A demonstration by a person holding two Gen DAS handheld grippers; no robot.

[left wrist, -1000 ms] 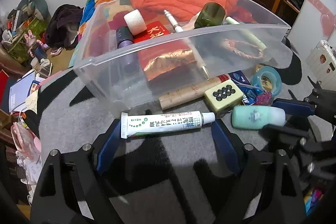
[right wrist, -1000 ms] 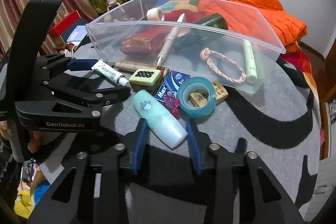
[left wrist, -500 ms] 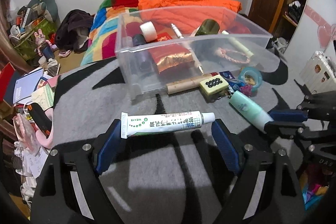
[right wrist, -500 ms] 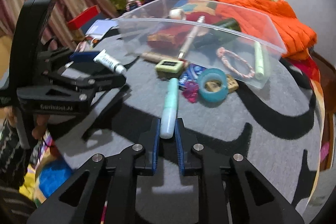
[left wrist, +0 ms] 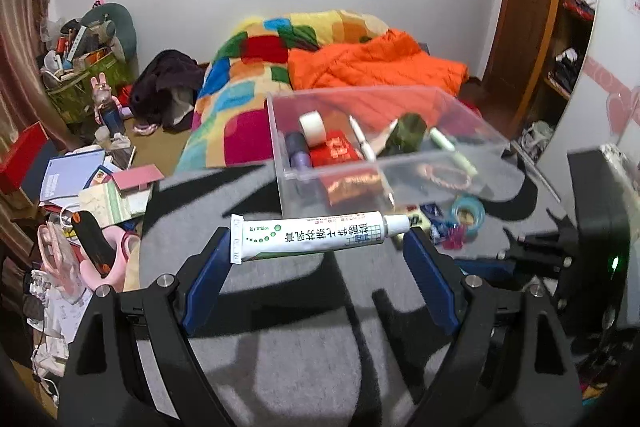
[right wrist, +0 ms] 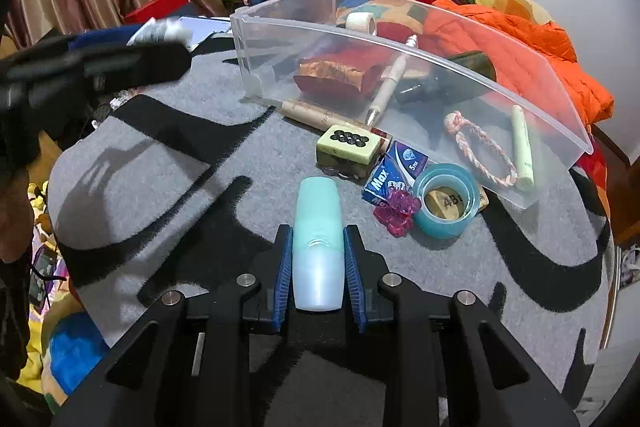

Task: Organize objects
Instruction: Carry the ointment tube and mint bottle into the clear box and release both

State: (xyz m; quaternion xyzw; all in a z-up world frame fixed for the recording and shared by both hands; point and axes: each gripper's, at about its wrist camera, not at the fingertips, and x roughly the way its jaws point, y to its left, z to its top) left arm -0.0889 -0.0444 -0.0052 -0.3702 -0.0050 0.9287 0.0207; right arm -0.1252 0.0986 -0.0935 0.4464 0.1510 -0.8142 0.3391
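Left wrist view: the white tube (left wrist: 316, 235) covers part of the clear bin's (left wrist: 440, 93) near wall and the mahjong tile behind its cap. The right gripper's fingertips are hidden behind the left gripper's (left wrist: 316, 259) right finger.

Right wrist view: the left gripper (right wrist: 92, 65) and its tube are motion-blurred; print unreadable. The teal tape roll (right wrist: 446, 201) hides most of a tan tag; only "48" shows.

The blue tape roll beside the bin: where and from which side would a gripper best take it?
Judging from the right wrist view, the blue tape roll stands on its flat side with the hole facing up. Best come from above and close across its outer wall, left to right. The clear bin behind and the pink gem at its left crowd it.
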